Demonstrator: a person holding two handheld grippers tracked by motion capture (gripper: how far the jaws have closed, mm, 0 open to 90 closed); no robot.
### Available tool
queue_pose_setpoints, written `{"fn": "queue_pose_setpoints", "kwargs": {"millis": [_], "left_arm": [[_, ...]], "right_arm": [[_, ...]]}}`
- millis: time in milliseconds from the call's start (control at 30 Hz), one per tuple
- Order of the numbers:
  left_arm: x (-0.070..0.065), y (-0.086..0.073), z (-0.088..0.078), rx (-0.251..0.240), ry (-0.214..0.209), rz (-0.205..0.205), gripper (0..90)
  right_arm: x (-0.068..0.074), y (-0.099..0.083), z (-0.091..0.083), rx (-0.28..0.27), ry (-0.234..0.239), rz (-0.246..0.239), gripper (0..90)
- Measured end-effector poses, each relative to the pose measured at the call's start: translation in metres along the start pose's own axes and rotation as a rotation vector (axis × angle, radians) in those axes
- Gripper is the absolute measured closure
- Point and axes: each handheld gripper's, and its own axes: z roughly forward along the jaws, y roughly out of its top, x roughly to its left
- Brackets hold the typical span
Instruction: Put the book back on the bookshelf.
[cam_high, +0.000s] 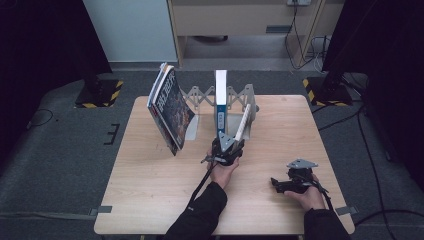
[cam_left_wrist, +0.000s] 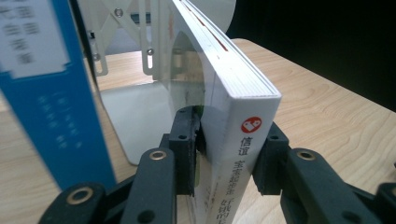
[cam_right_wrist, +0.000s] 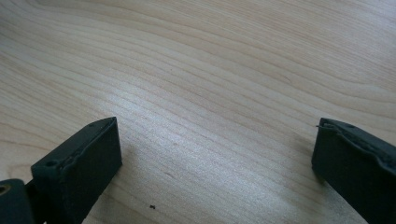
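Your right gripper (cam_high: 280, 185) lay at the near right of the table (cam_high: 150, 200), jaws spread wide over bare wood and holding nothing, well apart from the work; that was a fair place to park it, though you could have brought it up to steady things if needed. Your left gripper (cam_high: 227, 146) sat near the middle of the table, jaws part-closed around the near spine end of the white book (cam_left_wrist: 243, 140), one black pad on each cover. The left pad looked to touch; whether the right one truly pressed I could not tell, so you would have done well to firm the grip before shifting anything. The white book leaned, top tilted to the right, its far end resting against the extending book rack (cam_high: 240, 95). Just left of it stood the blue book (cam_high: 220, 102), upright in the rack, very near your left jaw: you needed to keep that jaw from nudging it. To seat the white book well, my judgement was to tip it upright slowly, keeping its foot planted on the rack's base. Farther off at the far left, the dark magazines (cam_high: 169, 107) leaned against the rack's end plate, looking likely to slide if the rack was jolted.
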Motion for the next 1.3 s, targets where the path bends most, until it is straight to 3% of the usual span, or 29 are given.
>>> {"fn": "queue_pose_setpoints", "kwargs": {"millis": [167,400,633,1100,1300], "left_arm": [[0.001,0.0,0.008,-0.002,-0.032,-0.013,61.4],[0.001,-0.009,-0.003,0.024,-0.066,0.028,61.5],[-0.002,-0.011,-0.004,0.033,-0.095,0.031,64.1],[-0.003,0.005,0.024,0.052,-0.072,0.049,62.5],[0.001,0.01,0.036,0.056,-0.065,0.034,61.8]], "right_arm": [[0.0,0.0,0.0,0.0,0.0,0.0,1.7],[0.0,0.0,0.0,0.002,0.001,0.003,1.6],[0.001,0.0,0.0,0.002,0.0,0.006,1.6],[0.0,0.0,0.0,0.003,0.002,0.003,1.4],[0.0,0.0,0.0,0.004,0.002,0.001,1.3]]}}
